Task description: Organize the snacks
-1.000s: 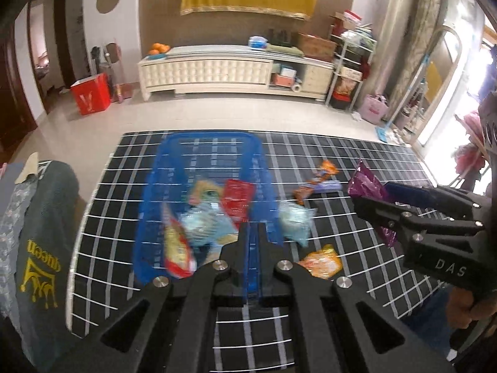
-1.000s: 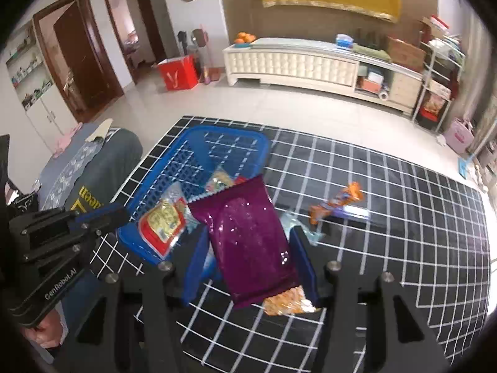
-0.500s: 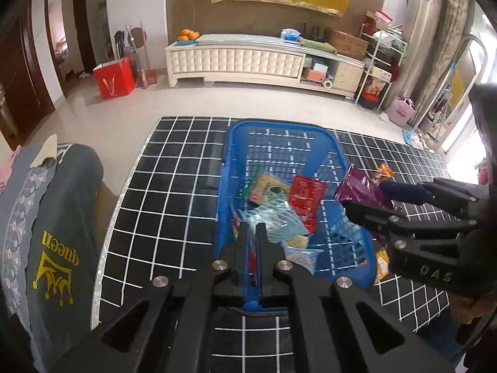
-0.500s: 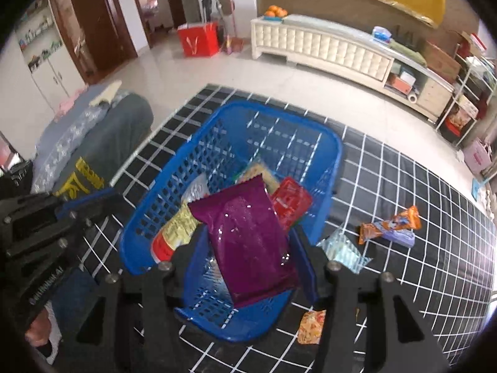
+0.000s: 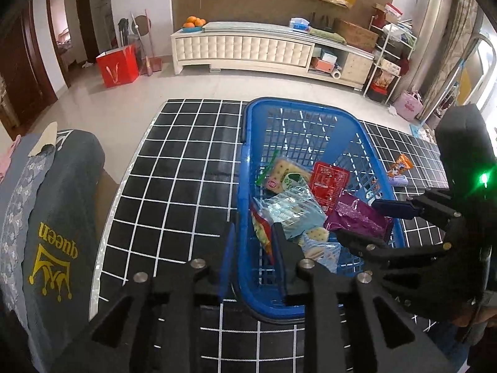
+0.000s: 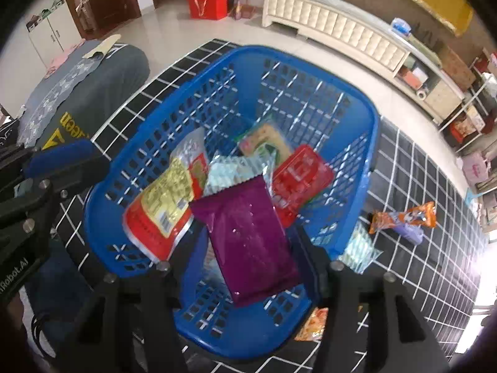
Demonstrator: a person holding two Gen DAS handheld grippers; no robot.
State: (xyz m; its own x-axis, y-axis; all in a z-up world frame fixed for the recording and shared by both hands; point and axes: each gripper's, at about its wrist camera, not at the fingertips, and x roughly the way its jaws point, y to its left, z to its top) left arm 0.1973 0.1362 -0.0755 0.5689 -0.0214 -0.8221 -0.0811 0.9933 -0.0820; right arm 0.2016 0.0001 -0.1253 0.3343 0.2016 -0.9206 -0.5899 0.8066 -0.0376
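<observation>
Purple packet [image 6: 248,242] is held between right gripper [image 6: 248,248] fingers over blue basket [image 6: 369,143]. Left gripper [image 5: 251,242] is spread open, straddling the basket's near-left wall.

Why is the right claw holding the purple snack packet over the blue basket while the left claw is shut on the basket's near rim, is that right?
Not quite. In the left wrist view the left claw is open, its fingers straddling the blue basket rim. The right claw does hold the purple snack packet over the basket.
</observation>
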